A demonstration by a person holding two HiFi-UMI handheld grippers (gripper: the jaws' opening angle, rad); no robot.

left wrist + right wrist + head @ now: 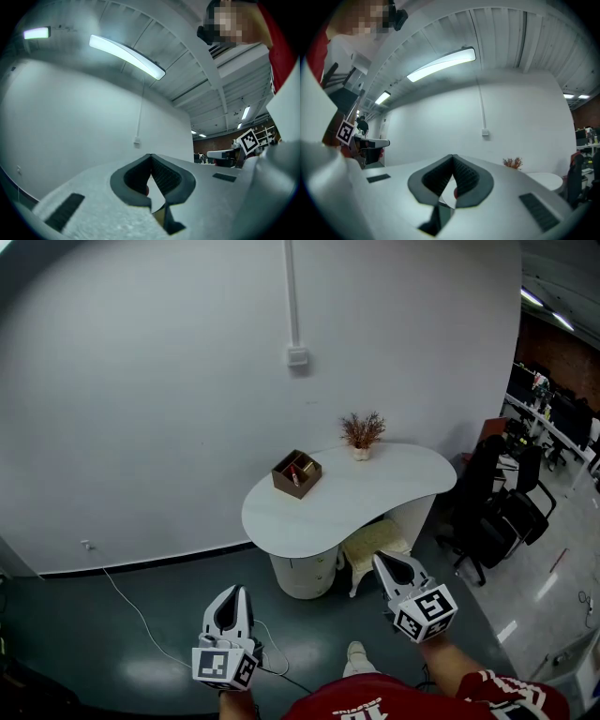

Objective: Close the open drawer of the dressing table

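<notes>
Against the far wall, the dressing table [309,526] is standing well apart from both grippers: white curved worktop [384,484] on a round drawer pedestal [302,574]. The task is looking not started. Nothing is touching the pedestal, and I cannot tell from here which drawer is sticking out. The left gripper [151,155] and right gripper [453,156] are both keeping jaws pressed together, empty, hovering near the person. Approach and push are remaining.

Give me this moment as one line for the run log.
stage: pre-contact, nothing touched | left gripper: shut, empty | right gripper: shut, empty | dressing table: ahead, box and dried plant on top
</notes>
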